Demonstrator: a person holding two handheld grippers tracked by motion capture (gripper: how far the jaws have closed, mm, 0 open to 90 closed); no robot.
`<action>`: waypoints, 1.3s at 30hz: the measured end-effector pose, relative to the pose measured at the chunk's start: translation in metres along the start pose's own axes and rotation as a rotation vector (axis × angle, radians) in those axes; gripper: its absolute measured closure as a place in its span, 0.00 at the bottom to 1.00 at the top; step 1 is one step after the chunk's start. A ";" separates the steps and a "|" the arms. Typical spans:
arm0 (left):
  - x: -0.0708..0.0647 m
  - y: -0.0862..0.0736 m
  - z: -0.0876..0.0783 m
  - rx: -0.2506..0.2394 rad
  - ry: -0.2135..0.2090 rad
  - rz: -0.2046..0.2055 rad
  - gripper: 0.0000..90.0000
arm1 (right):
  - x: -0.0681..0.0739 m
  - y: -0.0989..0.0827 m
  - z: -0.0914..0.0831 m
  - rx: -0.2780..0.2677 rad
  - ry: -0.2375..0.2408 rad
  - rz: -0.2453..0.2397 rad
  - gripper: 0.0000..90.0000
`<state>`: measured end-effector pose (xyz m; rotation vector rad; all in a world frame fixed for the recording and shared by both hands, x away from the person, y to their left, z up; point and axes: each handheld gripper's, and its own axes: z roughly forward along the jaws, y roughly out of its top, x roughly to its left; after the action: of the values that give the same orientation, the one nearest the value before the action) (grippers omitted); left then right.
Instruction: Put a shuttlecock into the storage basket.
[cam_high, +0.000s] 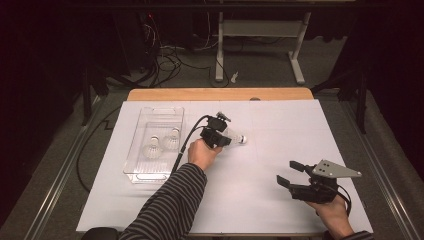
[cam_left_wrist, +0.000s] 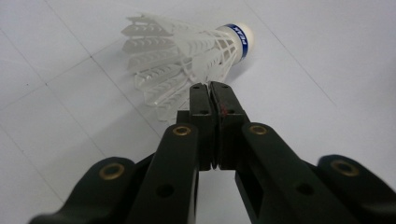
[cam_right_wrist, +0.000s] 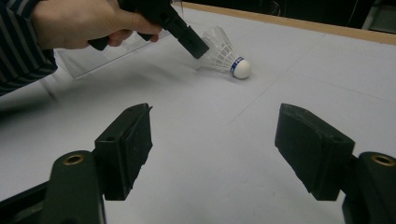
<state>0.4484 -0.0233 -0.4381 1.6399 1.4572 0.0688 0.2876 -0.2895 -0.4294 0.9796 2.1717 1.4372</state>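
Note:
A white shuttlecock (cam_high: 236, 138) with a blue band round its cork lies on its side on the white table cover, cork pointing right. My left gripper (cam_high: 225, 141) reaches down onto its skirt from the left. In the left gripper view the jaws (cam_left_wrist: 211, 88) are pressed together at the near rim of the shuttlecock (cam_left_wrist: 187, 51), pinching the skirt. The right gripper view has the same tips (cam_right_wrist: 198, 49) against the shuttlecock (cam_right_wrist: 226, 58). My right gripper (cam_high: 288, 172) rests near the front right of the table, open with nothing between its fingers (cam_right_wrist: 215, 126).
A clear plastic tray (cam_high: 135, 150) stands left of the left hand with two more shuttlecocks (cam_high: 152, 149) (cam_high: 172, 140) upright inside. The table's wooden far edge (cam_high: 220, 94) runs along the back. Cables and a desk frame are on the floor beyond.

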 end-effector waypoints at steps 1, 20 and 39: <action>0.000 0.000 0.000 0.002 -0.002 0.001 0.99 | 0.000 0.000 0.000 0.000 0.000 0.000 0.31; -0.005 0.002 -0.013 -0.019 -0.033 0.022 1.00 | 0.000 0.000 0.000 0.000 0.000 0.000 0.31; -0.019 -0.001 -0.031 -0.035 -0.078 0.066 1.00 | 0.000 0.000 0.000 0.000 -0.001 0.001 0.31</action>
<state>0.4245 -0.0206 -0.4110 1.6443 1.3356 0.0664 0.2875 -0.2896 -0.4293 0.9811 2.1705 1.4375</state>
